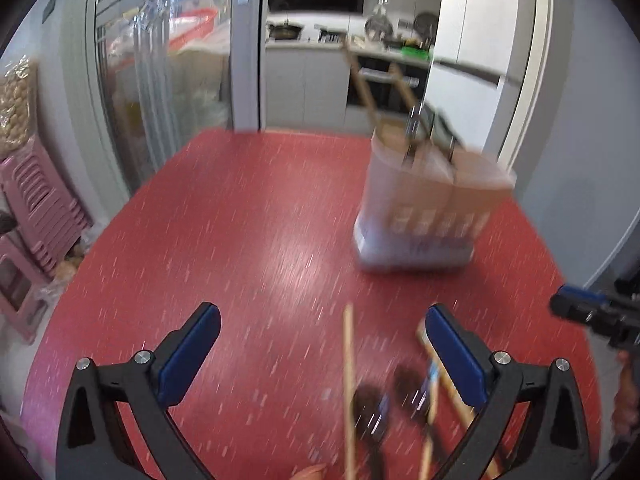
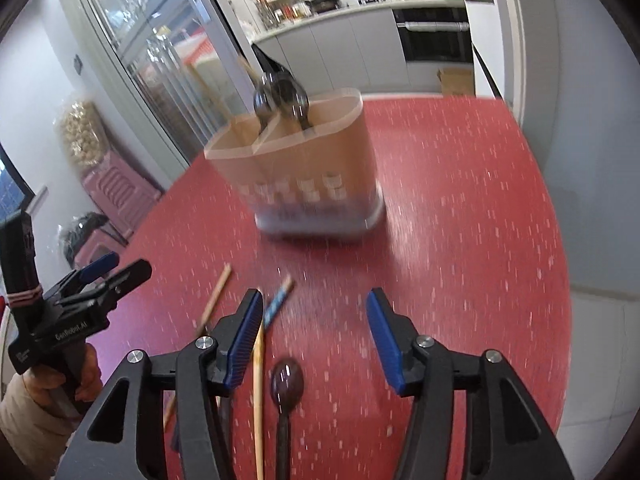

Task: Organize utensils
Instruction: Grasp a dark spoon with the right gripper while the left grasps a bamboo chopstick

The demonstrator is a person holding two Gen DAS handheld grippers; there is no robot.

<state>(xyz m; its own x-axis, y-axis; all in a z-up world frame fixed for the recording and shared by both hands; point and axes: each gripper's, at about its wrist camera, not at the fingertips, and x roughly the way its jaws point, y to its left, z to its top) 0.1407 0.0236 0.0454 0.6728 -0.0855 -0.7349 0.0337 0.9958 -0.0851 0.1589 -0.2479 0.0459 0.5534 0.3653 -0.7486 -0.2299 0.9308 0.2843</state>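
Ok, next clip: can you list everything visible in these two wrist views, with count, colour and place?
table: one, red speckled, under everything
utensil holder: one, tan with pale base, divided, standing at the far part of the table
spoons in holder: at least two, dark, bowls up
chopsticks in holder: two, wooden, leaning out
loose chopsticks: several, wooden, one blue-patterned, lying on the near table
loose spoons: two, dark, near table beside the chopsticks
stools: stacked, pink, on the floor left of the table
left gripper: black, blue pads, open, empty
right gripper: black, blue pads, open, over a spoon
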